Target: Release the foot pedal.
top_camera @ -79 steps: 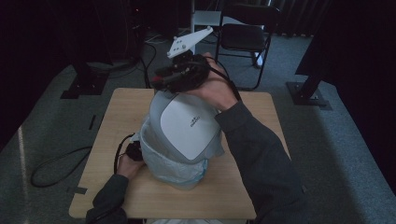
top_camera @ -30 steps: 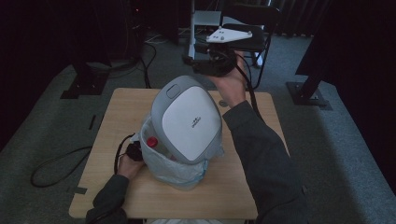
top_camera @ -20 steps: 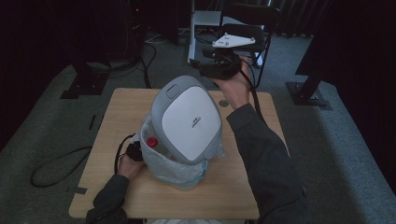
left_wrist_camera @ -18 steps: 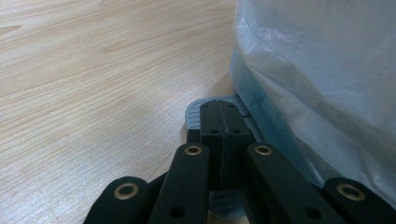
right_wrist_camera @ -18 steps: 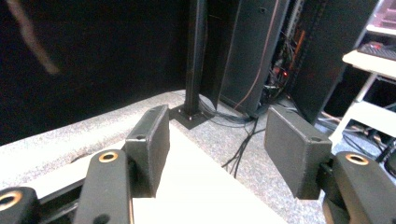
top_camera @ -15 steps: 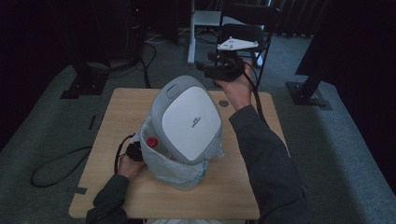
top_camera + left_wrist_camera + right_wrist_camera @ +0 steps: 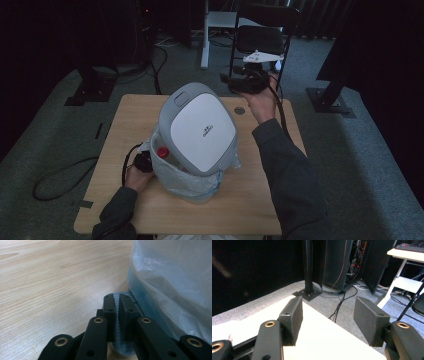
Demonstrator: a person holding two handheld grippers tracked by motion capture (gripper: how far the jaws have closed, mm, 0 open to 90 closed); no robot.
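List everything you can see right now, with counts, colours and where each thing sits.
Bin: one, grey and white hinged lid raised, middle of the table.
Bag: one, pale blue translucent plastic, lining the bin and spilling over its rim.
Red knob: one, on the bin's left side under the lid.
Table: one, light wood.
Chair: one, black, on the floor past the table's far edge.
Loose cable: one, black, on the grey floor left of the table.
Left gripper: black, jaws nearly shut, at the bin's base by the bag.
Right gripper: black, jaws wide open, held past the table's far right corner.
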